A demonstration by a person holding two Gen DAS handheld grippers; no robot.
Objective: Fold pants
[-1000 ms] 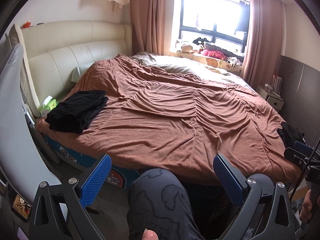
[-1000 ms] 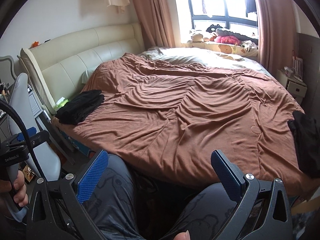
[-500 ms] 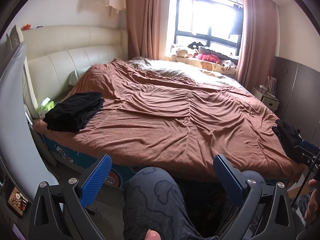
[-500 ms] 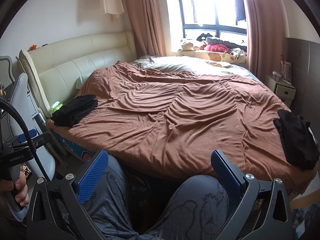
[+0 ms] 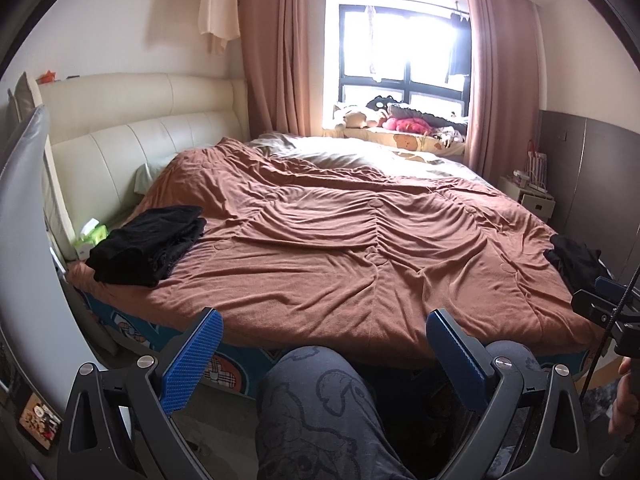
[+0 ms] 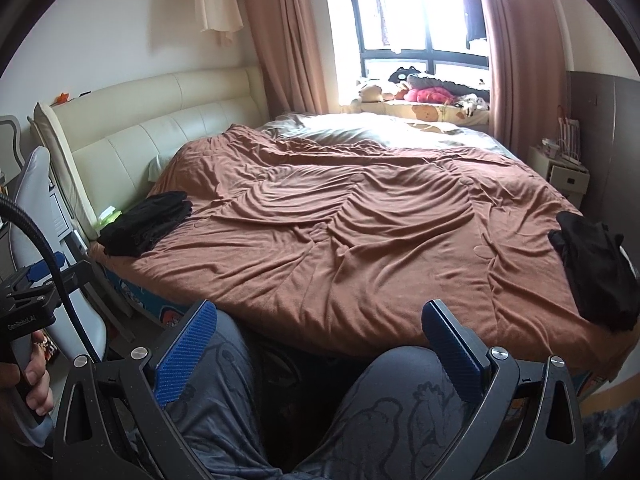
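With the left tongs (image 5: 320,344) and right tongs (image 6: 320,336) both wide open and empty, one folded black pants pile (image 5: 150,248) lay near the headboard while crumpled black pants (image 6: 596,268) on the brown quilted bed (image 6: 360,232) seemingly awaited folding.

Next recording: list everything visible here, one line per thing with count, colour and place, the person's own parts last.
Folded black garment pile: one, black, bed's left corner by the headboard.
Loose black garment: one, black, bed's right edge.
Rumpled brown quilt: one, brown, covering the bed.
Padded cream headboard: one, cream, left of the bed.
Green tissue pack: one, green-white, beside the folded pile.
Plush toys: several, mixed colours, window sill.
Pink curtains: two, flanking the window.
White bedside cabinet: one, far right.
Left gripper: blue pads, open, empty.
Right gripper: blue pads, open, empty.
Grey patterned trouser knees: two, below the grippers.
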